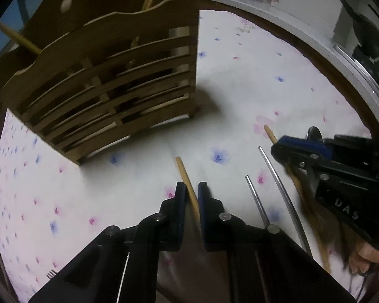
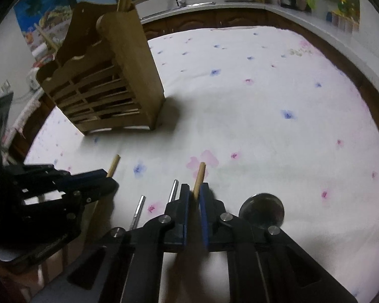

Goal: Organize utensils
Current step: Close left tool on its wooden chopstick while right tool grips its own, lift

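Note:
My left gripper (image 1: 191,189) is shut on a wooden chopstick (image 1: 183,169) that lies on the flowered tablecloth (image 1: 240,88). Its tip sticks out past the fingers. My right gripper (image 2: 194,189) is shut on a second wooden chopstick (image 2: 200,171), seen in the left wrist view as the stick (image 1: 268,131) under the right gripper (image 1: 276,149). The left gripper (image 2: 110,179) shows at the left of the right wrist view, its chopstick (image 2: 115,162) poking out. Two metal chopsticks (image 2: 173,189) (image 2: 139,207) lie between the grippers. A slatted wooden utensil holder (image 1: 108,88) (image 2: 106,83) stands beyond them.
A round metal spoon bowl (image 2: 262,210) rests just right of the right gripper. Several sticks stand in the holder. A counter with a sink and bottles (image 2: 240,2) runs behind the table. A hand (image 1: 366,255) holds the right gripper. Small fork tines (image 1: 50,274) show at the lower left.

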